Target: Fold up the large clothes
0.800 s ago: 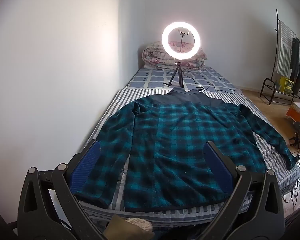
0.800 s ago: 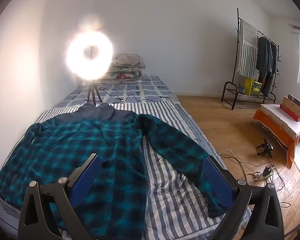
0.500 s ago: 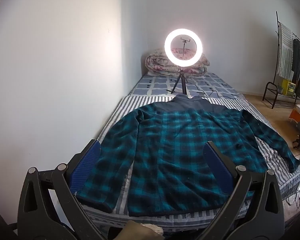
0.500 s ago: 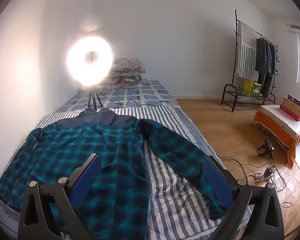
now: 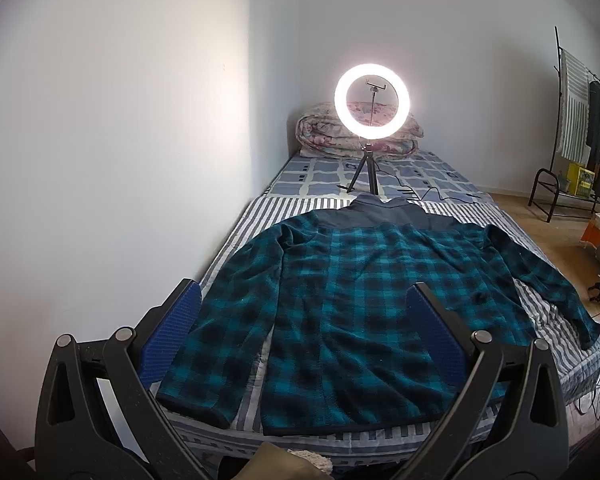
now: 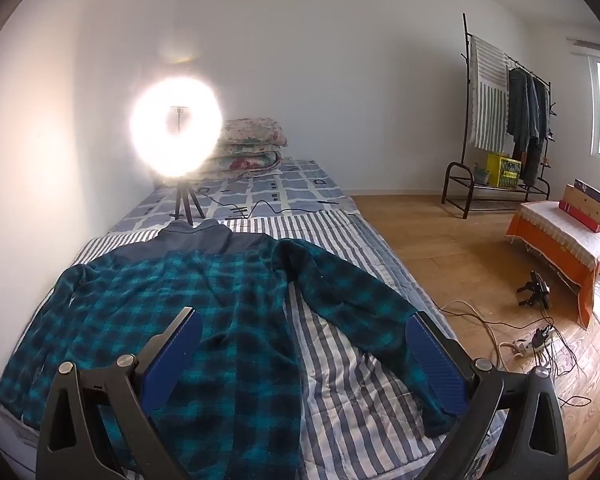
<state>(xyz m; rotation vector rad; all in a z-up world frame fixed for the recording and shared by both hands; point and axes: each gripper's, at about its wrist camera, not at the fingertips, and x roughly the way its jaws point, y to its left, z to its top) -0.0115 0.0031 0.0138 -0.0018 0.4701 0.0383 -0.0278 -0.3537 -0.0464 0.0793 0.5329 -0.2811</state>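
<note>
Jacket lies spread flat on bed, ready for folding; left gripper and right gripper hover wide, empty.

Each claw has black arms, silver screws, ribbed blue pads.

A lit ring light is standing on the bed before folded quilts, while a clothes rack and orange-covered bench are standing on the wood floor.
</note>
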